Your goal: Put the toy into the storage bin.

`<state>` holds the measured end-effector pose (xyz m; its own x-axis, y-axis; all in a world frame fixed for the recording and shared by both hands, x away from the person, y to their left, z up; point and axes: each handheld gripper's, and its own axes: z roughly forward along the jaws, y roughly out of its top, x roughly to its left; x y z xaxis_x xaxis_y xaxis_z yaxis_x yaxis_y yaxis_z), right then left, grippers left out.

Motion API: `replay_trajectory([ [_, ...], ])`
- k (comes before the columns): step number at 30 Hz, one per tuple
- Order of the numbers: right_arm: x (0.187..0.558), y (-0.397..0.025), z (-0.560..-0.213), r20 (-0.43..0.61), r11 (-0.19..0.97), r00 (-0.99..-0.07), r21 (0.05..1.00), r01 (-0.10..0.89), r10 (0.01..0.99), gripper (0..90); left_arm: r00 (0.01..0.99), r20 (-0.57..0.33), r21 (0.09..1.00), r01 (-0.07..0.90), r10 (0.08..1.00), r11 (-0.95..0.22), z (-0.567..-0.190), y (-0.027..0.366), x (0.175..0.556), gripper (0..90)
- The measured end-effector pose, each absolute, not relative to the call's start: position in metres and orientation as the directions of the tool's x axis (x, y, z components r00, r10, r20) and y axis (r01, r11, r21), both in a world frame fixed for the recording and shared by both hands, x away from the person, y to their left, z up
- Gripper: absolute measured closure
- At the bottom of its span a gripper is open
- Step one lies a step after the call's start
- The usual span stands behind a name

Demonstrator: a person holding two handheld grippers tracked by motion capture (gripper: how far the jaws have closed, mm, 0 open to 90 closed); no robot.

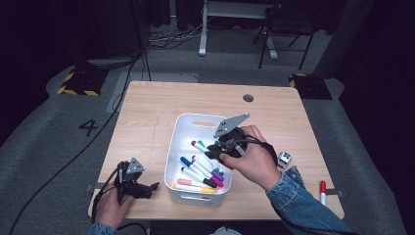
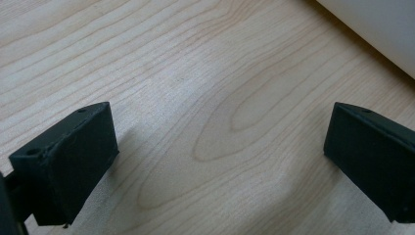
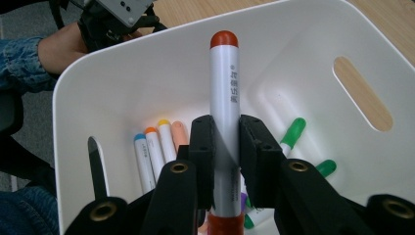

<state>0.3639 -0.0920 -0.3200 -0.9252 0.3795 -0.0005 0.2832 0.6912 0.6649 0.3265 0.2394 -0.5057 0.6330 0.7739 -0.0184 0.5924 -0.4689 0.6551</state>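
Note:
A white bin stands mid-table with several coloured markers lying in it. Over the bin, my right gripper is shut on a white marker with red ends. In the right gripper view that marker stands upright between the closed jaws of my right gripper, above the bin's inside wall. Green, orange and blue capped markers lie below. My left gripper rests low at the table's front left, open and holding nothing. In its own view my left gripper spans bare wood.
A red-capped marker lies on the table near the front right edge. A small black-and-white cube sits just right of my right hand. The bin's corner is close ahead of the left gripper. The wooden table has bare room at the back.

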Motion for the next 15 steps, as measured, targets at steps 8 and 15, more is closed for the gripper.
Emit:
replay_trajectory([
  [8,0.365,-0.089,-0.326,0.011,0.689,-0.929,0.668,0.282,0.369,77.0,0.633,-0.018,0.655,0.592,0.774,-0.47,-0.506,0.239,0.327,0.0],
  [15,0.364,-0.081,-0.337,0.015,0.711,-0.936,0.645,0.279,0.352,77.0,0.633,-0.018,0.655,0.592,0.774,-0.469,-0.506,0.239,0.327,0.0],
])
